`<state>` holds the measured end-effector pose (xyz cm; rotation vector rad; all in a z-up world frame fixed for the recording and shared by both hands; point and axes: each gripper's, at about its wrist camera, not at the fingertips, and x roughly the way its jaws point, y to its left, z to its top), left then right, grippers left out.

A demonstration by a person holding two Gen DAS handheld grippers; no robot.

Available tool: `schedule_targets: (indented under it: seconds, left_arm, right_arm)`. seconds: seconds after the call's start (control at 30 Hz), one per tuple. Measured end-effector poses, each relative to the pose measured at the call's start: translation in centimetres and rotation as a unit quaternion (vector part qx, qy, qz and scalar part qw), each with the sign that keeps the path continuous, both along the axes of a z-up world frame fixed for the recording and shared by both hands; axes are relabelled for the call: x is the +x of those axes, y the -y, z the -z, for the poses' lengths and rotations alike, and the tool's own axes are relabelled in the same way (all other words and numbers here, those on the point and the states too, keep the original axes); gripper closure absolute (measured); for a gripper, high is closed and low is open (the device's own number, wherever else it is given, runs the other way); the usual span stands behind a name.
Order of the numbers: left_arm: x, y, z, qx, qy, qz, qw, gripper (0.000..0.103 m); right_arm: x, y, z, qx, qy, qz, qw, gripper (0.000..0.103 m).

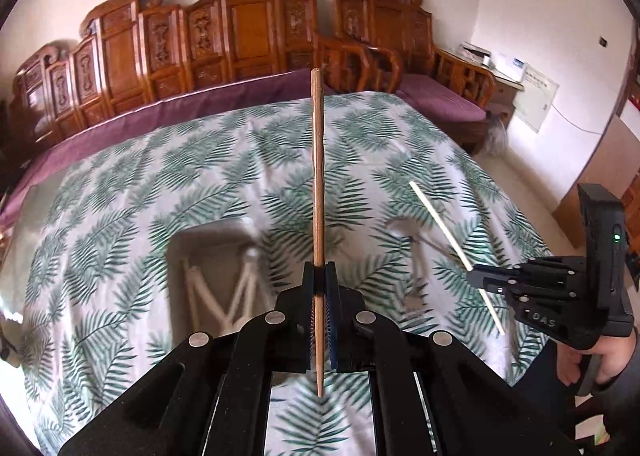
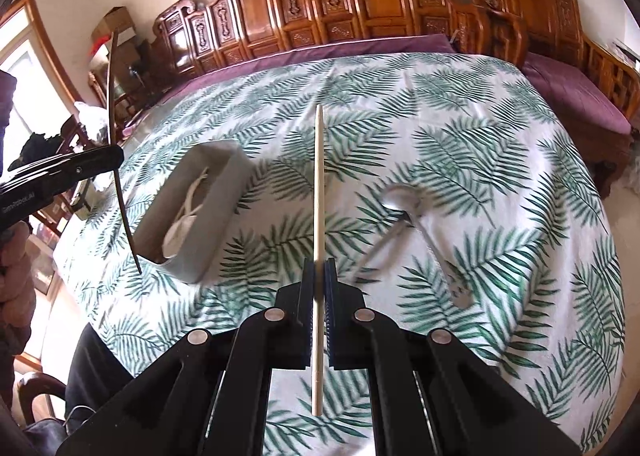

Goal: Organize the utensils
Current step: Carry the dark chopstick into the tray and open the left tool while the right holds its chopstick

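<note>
Left gripper [image 1: 319, 276] clamps brown chopstick [image 1: 318, 184], right gripper [image 2: 319, 276] clamps pale chopstick [image 2: 318, 192], both lifted above tablecloth [image 2: 460, 128], likely headed for grey tray [image 2: 224, 192]; spoon [image 2: 396, 200] waits nearby.
</note>
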<state>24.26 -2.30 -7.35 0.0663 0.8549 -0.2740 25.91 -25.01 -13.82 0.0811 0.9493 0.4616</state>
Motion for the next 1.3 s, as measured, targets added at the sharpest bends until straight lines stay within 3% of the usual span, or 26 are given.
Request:
schedule_targets:
  seconds: [0.53, 1.3]
  left_arm:
    - [2.1, -8.4, 2.5, -0.018, -0.025, -0.051, 0.9982, 0.099]
    - [4.9, -9.6, 8.6, -0.014, -0.095, -0.044, 0.9944, 0.099]
  right_arm:
    - [-0.3, -6.7, -1.8, -0.026, -0.002, -0.038, 0.999, 0.097]
    - [1.0, -11.5, -1.3, -0.055, -0.012, -0.061, 0.997, 0.097]
